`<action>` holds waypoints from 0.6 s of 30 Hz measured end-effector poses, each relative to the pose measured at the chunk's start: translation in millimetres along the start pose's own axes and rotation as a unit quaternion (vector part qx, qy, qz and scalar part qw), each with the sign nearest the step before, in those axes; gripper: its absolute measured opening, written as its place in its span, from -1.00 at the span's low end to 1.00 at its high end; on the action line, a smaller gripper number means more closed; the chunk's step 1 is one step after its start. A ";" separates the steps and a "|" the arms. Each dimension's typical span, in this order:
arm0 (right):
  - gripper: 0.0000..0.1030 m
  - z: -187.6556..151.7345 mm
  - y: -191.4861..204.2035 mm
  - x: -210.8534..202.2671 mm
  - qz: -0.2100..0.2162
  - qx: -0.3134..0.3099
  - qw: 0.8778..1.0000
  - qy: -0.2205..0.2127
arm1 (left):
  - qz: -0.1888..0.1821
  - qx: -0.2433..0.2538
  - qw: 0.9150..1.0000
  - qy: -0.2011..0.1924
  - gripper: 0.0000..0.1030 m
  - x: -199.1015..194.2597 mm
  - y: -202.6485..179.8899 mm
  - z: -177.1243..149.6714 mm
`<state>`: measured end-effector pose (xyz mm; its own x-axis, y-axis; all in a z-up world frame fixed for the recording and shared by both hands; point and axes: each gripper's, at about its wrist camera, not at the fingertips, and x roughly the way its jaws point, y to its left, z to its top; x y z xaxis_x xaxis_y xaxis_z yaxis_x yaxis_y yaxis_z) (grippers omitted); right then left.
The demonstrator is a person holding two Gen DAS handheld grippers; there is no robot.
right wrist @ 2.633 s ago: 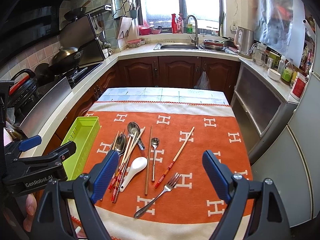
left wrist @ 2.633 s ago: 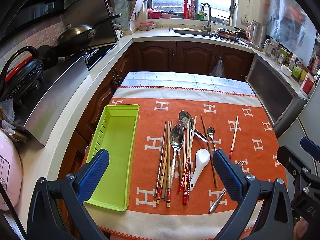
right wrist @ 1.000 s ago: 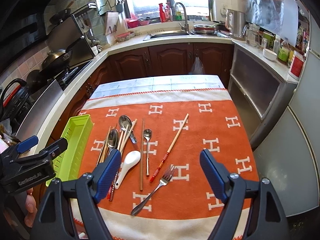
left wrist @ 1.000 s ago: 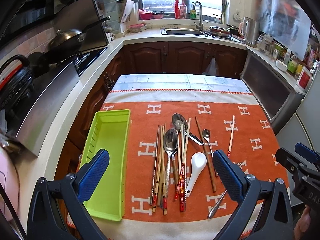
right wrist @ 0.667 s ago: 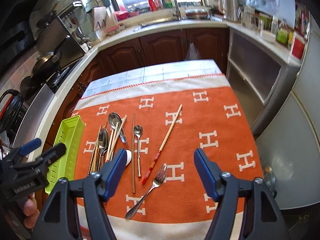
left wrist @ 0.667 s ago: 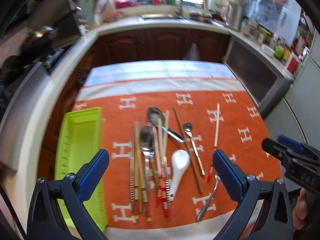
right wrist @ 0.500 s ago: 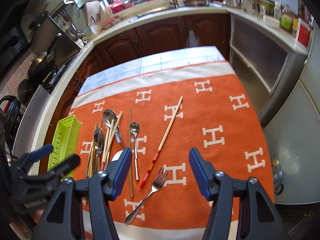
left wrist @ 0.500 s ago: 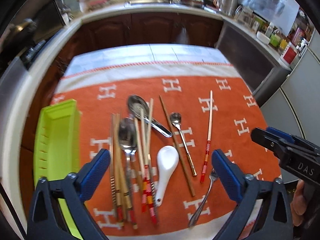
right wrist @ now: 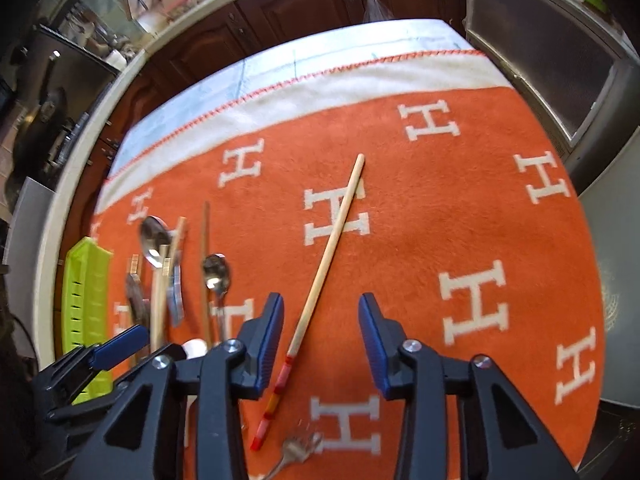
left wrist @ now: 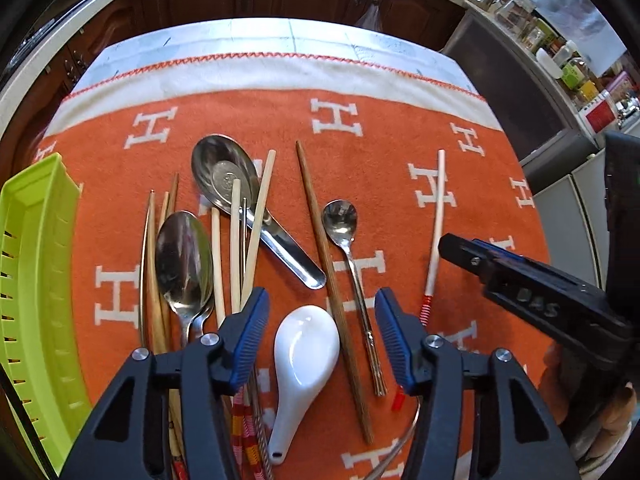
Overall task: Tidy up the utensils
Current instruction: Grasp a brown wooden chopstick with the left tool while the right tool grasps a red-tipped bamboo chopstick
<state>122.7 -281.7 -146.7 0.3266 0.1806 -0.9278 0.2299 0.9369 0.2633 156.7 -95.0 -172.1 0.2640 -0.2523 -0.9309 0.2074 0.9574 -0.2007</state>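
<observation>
both black two-finger grippers with blue ribbed pads point down toward twelve o'clock: left gripper [left wrist: 320,330] parted, right gripper [right wrist: 320,336] parted, at its three o'clock.

Orange H-patterned cloth [left wrist: 392,128], lime tray [left wrist: 36,264]

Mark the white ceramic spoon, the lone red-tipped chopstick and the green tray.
white ceramic spoon [left wrist: 306,344]: left wrist view, on its bowl.
red-tipped chopstick [right wrist: 332,240]: right wrist view, on the mid shaft.
green tray [left wrist: 30,264]: left wrist view, on the bare floor.
</observation>
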 end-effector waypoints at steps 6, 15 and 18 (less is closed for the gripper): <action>-0.46 0.1 9.3 17.6 -0.049 -0.037 0.998 -0.009 | 0.012 0.000 1.000 0.011 -0.11 16.8 -0.6 3.3; -0.83 -5.4 0.1 13.4 -0.045 -0.049 0.998 -0.013 | 0.029 0.018 0.999 0.008 -0.32 33.8 -14.6 7.9; -0.84 -5.7 -4.8 13.1 -0.030 -0.036 0.999 -0.010 | 0.026 0.026 0.999 0.007 -0.61 37.8 -24.4 7.6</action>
<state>120.7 -282.2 -161.6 0.3318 0.1184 -0.9359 0.1832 0.9651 0.1870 168.8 -129.0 -200.1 0.2630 -0.1999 -0.9439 0.2432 0.9604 -0.1357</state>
